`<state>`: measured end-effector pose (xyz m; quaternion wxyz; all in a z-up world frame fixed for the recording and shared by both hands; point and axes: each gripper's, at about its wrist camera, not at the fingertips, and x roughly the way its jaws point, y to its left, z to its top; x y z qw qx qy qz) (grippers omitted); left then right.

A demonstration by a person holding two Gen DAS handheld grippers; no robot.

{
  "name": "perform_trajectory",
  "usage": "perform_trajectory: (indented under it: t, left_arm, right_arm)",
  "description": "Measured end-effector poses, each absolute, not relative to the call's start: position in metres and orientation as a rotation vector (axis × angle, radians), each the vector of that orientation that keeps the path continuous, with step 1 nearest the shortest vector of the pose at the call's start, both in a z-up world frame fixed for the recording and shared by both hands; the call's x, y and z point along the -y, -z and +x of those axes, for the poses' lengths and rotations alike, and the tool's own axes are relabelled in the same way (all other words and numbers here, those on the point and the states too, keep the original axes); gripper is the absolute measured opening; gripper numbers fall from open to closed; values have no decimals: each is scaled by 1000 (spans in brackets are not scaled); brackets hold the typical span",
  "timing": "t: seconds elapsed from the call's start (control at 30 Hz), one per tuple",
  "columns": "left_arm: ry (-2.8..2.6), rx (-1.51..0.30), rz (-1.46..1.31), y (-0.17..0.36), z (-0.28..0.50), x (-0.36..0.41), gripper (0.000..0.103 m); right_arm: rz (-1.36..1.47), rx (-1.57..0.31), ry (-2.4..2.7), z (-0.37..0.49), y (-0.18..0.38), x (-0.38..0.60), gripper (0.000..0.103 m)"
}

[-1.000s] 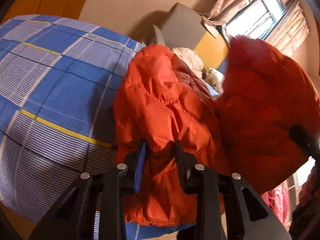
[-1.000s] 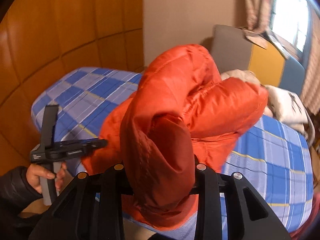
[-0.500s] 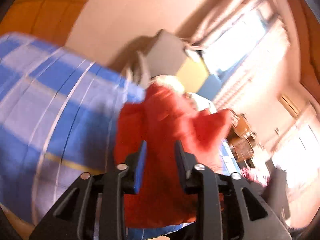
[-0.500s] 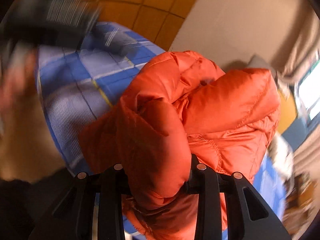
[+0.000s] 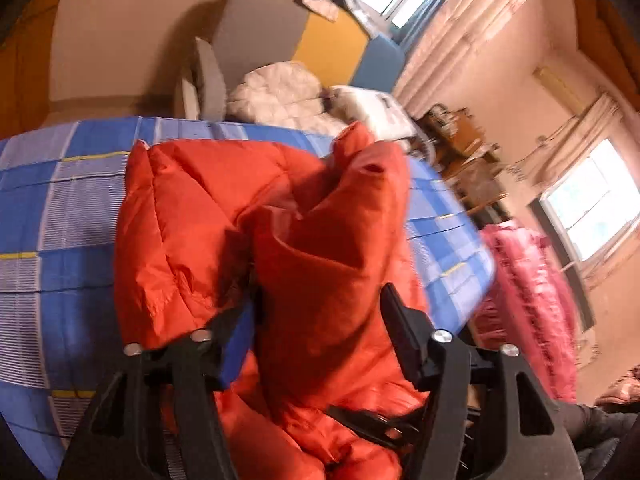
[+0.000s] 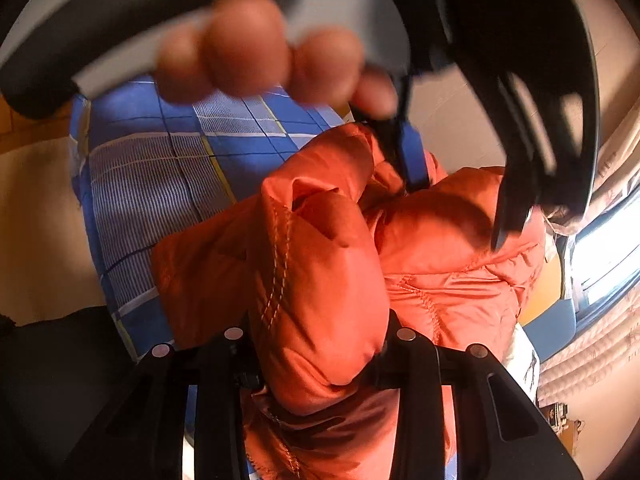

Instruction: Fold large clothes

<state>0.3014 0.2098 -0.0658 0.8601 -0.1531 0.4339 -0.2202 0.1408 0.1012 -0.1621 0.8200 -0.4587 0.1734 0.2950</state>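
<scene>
Orange padded cloth is filling both sets of jaws: the left gripper [image 5: 320, 320] is spread wide around a fold of the jacket [image 5: 224, 216], while the right gripper [image 6: 320, 332] is pinching a bunched sleeve. Beyond them the jacket is lying heaped on the checked bed [image 5: 60, 240]. I'd say they're gathering it; spreading it flat comes next. The left hand [image 6: 260, 48] is crossing above.

The orange jacket [image 5: 320, 264] runs off the bottom edge in both wrist views, and its bunched padding covers the fingertips of the right gripper [image 6: 320, 332]. In the right wrist view the person's hand [image 6: 260, 48] is a close blur, its outline smeared. The left gripper [image 5: 320, 312] has its inner pads largely buried in fabric. The pink cloth [image 5: 528, 292] is smeared.
</scene>
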Motion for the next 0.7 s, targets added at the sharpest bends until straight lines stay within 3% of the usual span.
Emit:
perform_trajectory:
  t: [0.1,0.2,0.23,0.4,0.7]
  left_arm:
    - [468,-910,-321,64,303,-212,19]
    - [463,-910,-310,64,299,-216,14]
    - [460,-909,-309,64,299,-217,14]
    - [446,-904,-322,61,296,-219,13]
    - [338,-921,-348,75,281,-234,13]
  right_arm:
    - [-889,-383,-716,139,150,-94,53]
    - [-628,-481,-927,140,113,-66,78]
    - [-557,-507,-970,142,104,-56,80]
    - [-208,-631,-1024,170,65,14,80]
    - [-235,-745,-820,200,103,32,67]
